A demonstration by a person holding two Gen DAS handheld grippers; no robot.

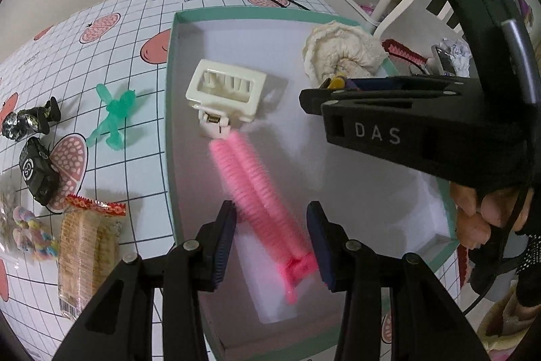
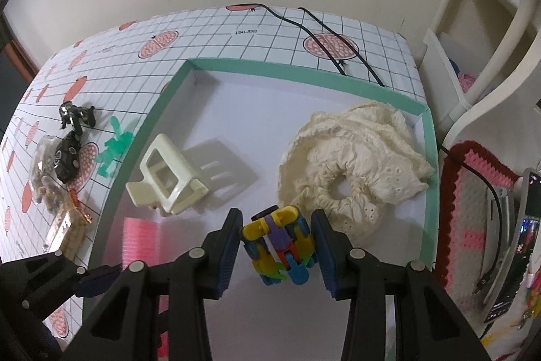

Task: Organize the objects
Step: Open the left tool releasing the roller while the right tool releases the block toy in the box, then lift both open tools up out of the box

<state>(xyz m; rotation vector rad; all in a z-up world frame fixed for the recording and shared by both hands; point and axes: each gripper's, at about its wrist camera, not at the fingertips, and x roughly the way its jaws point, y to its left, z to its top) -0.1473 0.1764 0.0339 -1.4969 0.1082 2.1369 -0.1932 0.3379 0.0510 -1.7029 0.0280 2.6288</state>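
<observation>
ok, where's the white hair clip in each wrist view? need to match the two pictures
Left wrist: white hair clip sits upper centre, inside the box, just beyond the tip of the pink comb.
Right wrist: white hair clip lies left of centre, inside the box, near its left wall.
Shared landmark: the teal-rimmed box, with the cream scrunchie in it.

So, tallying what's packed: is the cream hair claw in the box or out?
In: the cream hair claw lies on the box floor, inside the teal rim.

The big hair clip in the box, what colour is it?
Cream white hair clip, clearest in the right wrist view.
</observation>
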